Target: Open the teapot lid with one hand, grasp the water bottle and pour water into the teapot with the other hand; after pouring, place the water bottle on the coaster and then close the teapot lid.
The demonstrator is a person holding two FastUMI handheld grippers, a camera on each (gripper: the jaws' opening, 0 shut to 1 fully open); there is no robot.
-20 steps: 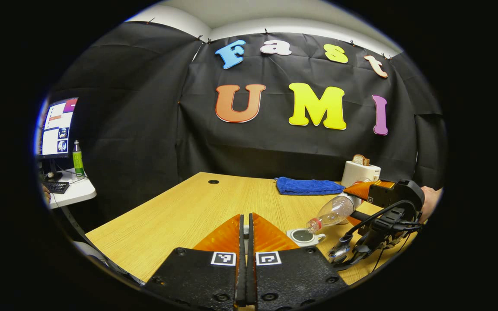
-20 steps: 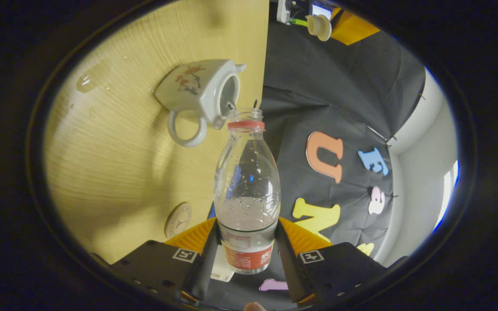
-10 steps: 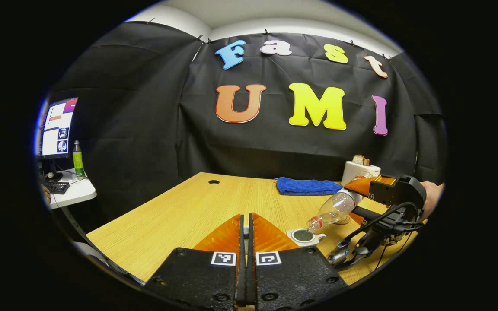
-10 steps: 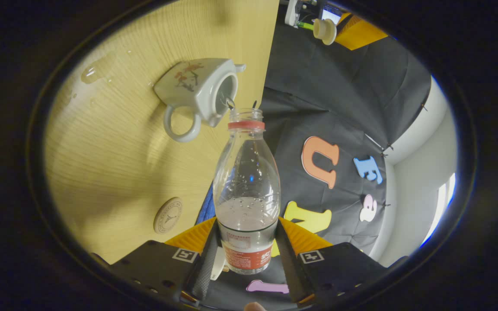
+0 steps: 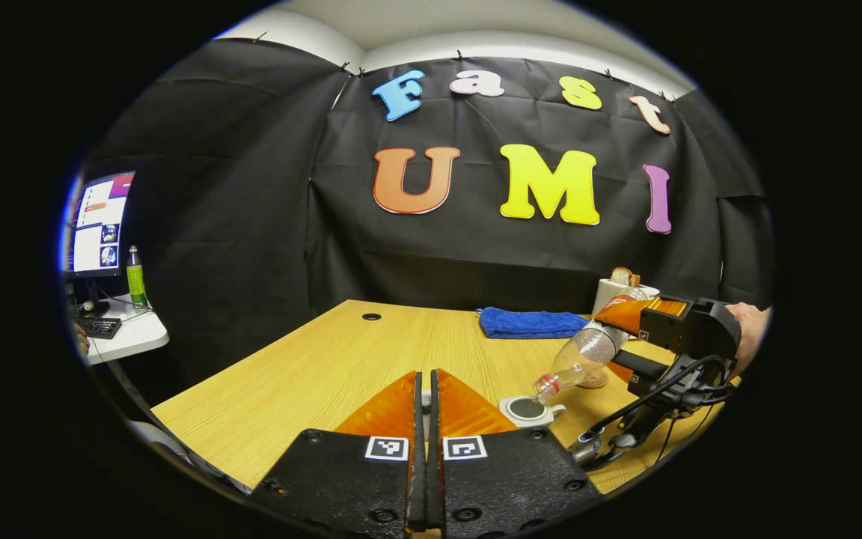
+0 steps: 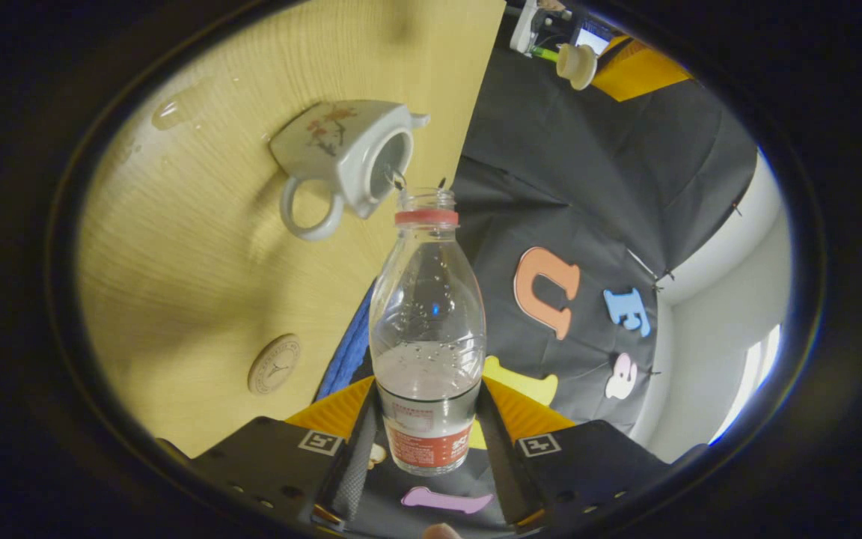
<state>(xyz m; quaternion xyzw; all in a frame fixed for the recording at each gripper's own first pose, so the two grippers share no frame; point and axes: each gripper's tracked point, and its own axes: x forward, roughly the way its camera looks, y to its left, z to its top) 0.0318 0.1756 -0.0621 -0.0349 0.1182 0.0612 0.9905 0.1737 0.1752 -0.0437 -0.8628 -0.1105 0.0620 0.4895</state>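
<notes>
Bottle [image 6: 428,314]: my right gripper [image 6: 426,438] pinches its base, mouth tipped over the teapot [image 6: 345,153] at 11 o'clock.
Spill risk: I judge any drift sends water onto the table [image 6: 199,299].
Lid [image 6: 577,64]: probably pinched in my left gripper [image 5: 423,449], jaws nearly together.
Coaster [image 6: 274,364]: 9 o'clock.

Most of the wooden table [image 5: 311,367] lay bare on the left and middle, open for passing. On the right, things crowded: the open teapot [image 5: 527,409] with the tilted water bottle [image 5: 581,359] above its mouth, the right gripper [image 5: 625,329] beside it, and the blue towel [image 5: 532,323] and toaster [image 5: 614,292] at the rear.
</notes>
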